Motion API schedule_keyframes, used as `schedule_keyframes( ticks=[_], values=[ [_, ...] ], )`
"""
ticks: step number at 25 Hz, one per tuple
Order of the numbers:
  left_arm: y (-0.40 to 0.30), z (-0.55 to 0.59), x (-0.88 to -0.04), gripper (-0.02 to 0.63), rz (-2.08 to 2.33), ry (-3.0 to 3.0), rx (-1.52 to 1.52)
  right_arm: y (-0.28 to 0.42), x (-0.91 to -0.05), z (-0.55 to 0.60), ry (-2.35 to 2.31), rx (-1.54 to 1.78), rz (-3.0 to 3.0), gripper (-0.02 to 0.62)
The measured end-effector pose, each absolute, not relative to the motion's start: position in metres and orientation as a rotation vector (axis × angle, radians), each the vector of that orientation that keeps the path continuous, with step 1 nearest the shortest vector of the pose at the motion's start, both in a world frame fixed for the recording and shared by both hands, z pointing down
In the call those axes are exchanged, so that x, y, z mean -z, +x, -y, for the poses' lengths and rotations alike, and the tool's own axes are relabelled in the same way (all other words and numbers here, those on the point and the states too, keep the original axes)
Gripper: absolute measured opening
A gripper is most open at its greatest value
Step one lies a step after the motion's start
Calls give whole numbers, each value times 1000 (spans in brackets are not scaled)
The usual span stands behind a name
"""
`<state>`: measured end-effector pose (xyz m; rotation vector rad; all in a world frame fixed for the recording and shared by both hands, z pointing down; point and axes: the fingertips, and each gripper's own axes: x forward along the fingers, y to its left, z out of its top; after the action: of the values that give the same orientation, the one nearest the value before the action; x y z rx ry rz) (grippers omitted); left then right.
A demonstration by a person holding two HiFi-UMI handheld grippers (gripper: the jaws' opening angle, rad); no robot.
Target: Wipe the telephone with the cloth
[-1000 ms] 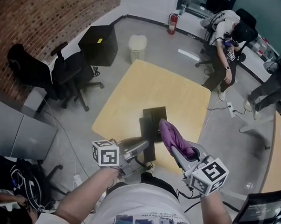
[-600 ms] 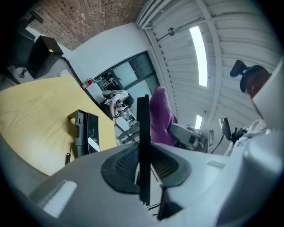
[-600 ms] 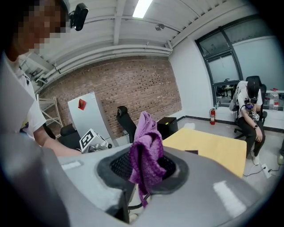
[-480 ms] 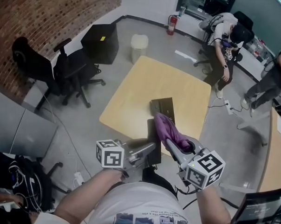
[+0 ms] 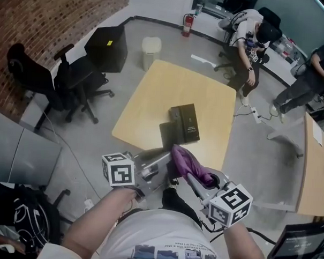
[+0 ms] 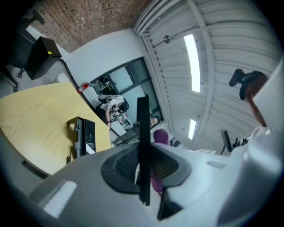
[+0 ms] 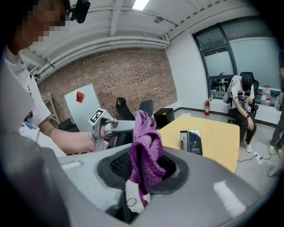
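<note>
The right gripper's (image 7: 141,179) jaws stayed clamped on the purple cloth (image 7: 144,150), the left gripper's (image 6: 143,167) on a thin dark panel (image 6: 143,128) (edge-on in its own view). Since 1 second earlier both had drawn back to the worktop's (image 5: 169,91) near edge, uncovering the telephone (image 5: 186,123) mid-worktop.

No text I can read anywhere. White cube at left (image 5: 119,170) and white cube at right (image 5: 229,203): black square marker patterns only. Black desk telephone (image 7: 191,142): pale label, too small. White board (image 7: 84,108): red diamond sign, no words. Purple knitted cloth (image 7: 145,155): white tag, illegible.
</note>
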<state>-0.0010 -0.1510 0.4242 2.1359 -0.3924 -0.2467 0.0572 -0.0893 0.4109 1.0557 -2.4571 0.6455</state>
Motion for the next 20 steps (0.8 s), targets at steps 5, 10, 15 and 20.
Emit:
schedule_keyframes(
  ticks=[5,10,15,20],
  values=[
    [-7,152,-420,84,389,2133,267,56,-423,64,1060,-664,2399,84],
    [-7,144,-418,84,377,2143,272,59,-410,51,1073,-629,2395,84],
    [-3,132,-419,84,357,2166,240,52,-363,71,1116,-526,2461,84],
    [4,119,-424,84,334,2216,188,43,-346,97,1140,-471,2471,84]
  ],
)
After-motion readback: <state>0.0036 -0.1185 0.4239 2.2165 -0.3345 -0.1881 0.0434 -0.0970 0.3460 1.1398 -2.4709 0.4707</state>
